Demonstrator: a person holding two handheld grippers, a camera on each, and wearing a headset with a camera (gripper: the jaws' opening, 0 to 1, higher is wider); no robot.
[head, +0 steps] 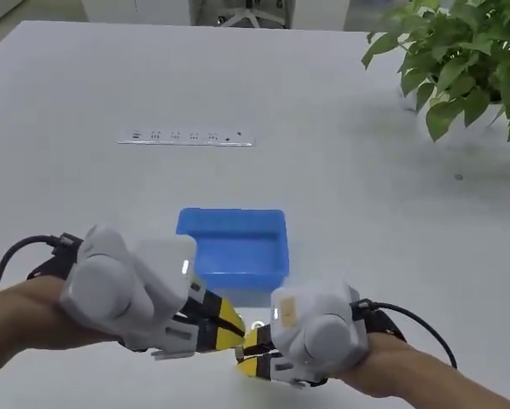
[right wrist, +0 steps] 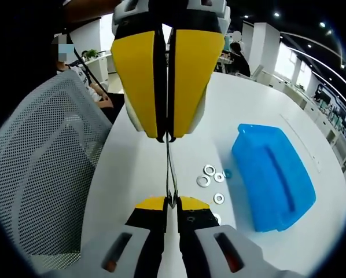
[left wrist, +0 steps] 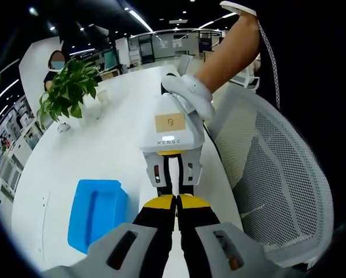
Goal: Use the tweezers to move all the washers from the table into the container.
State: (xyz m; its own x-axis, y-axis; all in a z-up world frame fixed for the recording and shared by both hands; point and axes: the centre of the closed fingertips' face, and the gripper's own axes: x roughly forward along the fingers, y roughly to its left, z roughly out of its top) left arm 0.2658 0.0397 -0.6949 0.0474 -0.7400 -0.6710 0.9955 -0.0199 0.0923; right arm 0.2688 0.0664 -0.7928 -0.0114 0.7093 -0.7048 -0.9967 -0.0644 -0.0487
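See tweezers [right wrist: 169, 168] strung between the two grippers, which face each other tip to tip low over the table [head: 323, 153] at its near edge. Read left gripper [right wrist: 166, 136] as clamped on one end of the tweezers, yellow pads pressed together with only a slit between. Read right gripper [right wrist: 172, 202] as pinched on the other end, jaws almost touching around the thin metal. Can't tell how far apart the tweezer arms sit: edge-on in right gripper view, reads as one thin line, maybe two converging toward the right gripper. Can't make out anything caught in the tweezers. Find washers [right wrist: 209, 169] loose and flat on the table in right gripper view, a small cluster just beside the tweezers, between them and the container [right wrist: 277, 174], touching neither. Count four clear, plus one partly hidden behind the right gripper's jaw. Place the container, blue and shallow, on the table just beyond the grippers in head view, near the washers. Spot a power strip [head: 185, 136] further back on the table, well apart from the container, and a potted plant [head: 460, 51] at the far right corner. Note a mesh chair [right wrist: 40, 174] just off the table edge, seen in both gripper views. Same hold in left gripper view: own jaws closed at bottom, right gripper head-on just ahead.
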